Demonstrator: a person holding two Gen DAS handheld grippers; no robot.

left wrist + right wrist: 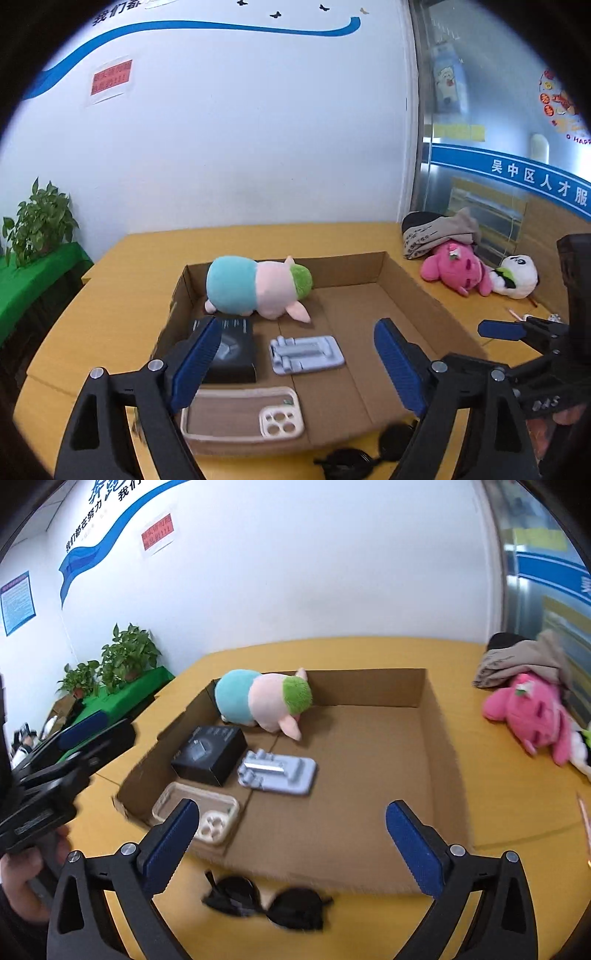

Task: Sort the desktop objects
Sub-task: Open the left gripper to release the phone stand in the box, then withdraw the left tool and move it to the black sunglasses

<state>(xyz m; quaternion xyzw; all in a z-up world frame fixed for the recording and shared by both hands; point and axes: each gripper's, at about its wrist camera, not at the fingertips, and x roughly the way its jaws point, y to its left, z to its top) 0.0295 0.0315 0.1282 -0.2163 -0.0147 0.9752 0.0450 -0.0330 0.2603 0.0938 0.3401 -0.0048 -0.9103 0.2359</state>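
A shallow cardboard box point(410, 291) point(439, 734) lies on the yellow table. It holds a pastel plush pig point(255, 288) point(264, 699), a black box point(232, 350) point(210, 755), a grey-blue phone stand point(306, 354) point(279, 771) and a cream phone case point(243, 417) point(199, 818). Black sunglasses point(365, 452) point(266, 899) lie on the table just in front of the box. My left gripper point(295, 369) hangs open over the box's near left part, nothing between its fingers. My right gripper point(291, 849) is open above the sunglasses and the box's front edge, also with nothing in it.
At the table's right lie a pink plush point(458, 269) point(532, 716), a panda plush point(517, 277) and a folded grey-black garment point(436, 232) point(517, 661). Potted plants point(37, 225) point(118, 661) stand on a green-covered shelf at the left. A white wall is behind the table.
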